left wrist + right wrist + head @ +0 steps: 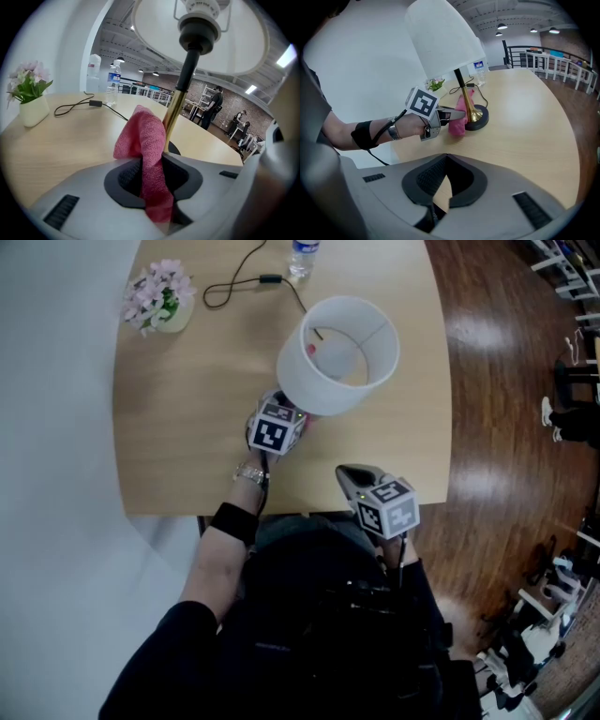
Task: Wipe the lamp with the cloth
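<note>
A table lamp with a white shade [347, 352] stands on the wooden table [187, 418]. In the right gripper view its brass stem [465, 96] rises from a black base [480, 123]. My left gripper [150, 164] is shut on a pink cloth [143, 140]. It holds the cloth against the lower stem [174, 115], under the shade. From the side, the cloth [458, 121] hangs beside the base, in front of the left gripper [451, 114]. My right gripper [353, 476] hovers near the table's front edge, shut and empty, apart from the lamp.
A small pot of pink flowers [159, 298] sits at the table's far left. A water bottle [302, 257] and the lamp's black cable [239, 282] lie at the far edge. Wooden floor [506, 446] lies to the right of the table.
</note>
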Motion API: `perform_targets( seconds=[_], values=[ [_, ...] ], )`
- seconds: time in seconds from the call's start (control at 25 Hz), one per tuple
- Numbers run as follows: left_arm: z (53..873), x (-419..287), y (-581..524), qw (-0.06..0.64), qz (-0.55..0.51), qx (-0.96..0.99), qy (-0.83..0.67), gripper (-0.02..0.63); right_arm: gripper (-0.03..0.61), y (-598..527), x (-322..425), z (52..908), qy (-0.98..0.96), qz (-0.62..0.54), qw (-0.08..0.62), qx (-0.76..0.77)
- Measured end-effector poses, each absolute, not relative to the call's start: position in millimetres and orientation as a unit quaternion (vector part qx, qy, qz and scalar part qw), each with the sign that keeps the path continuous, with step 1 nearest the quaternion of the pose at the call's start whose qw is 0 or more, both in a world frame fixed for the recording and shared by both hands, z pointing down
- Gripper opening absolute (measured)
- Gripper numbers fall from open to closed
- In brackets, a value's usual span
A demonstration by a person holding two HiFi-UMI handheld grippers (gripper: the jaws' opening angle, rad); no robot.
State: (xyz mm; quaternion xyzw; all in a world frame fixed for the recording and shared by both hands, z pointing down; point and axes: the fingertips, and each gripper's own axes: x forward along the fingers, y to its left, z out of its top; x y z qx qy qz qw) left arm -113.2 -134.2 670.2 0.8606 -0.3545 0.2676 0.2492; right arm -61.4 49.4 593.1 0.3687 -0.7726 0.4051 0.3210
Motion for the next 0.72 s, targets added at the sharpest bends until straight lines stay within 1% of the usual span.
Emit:
perform_targets(
  seconds=[0.32,0.56,0.72],
  values=[
    [666,-111,-133,0.261,0.262,0.848,-0.38,0.1,0.005,47,-68,583,-0.775,0.393,0.315,0.381],
    [616,-101,-127,0.26,0.19,0.85,-0.417,0.1,0.005,57,-66,568,-0.776,0.377,0.318,0.393],
    [594,-96,-120,0.253,0.156,0.849,-0.436,0.101,0.005,45,-55,558,-0.785,0.357,0.315,0.396]
  ],
)
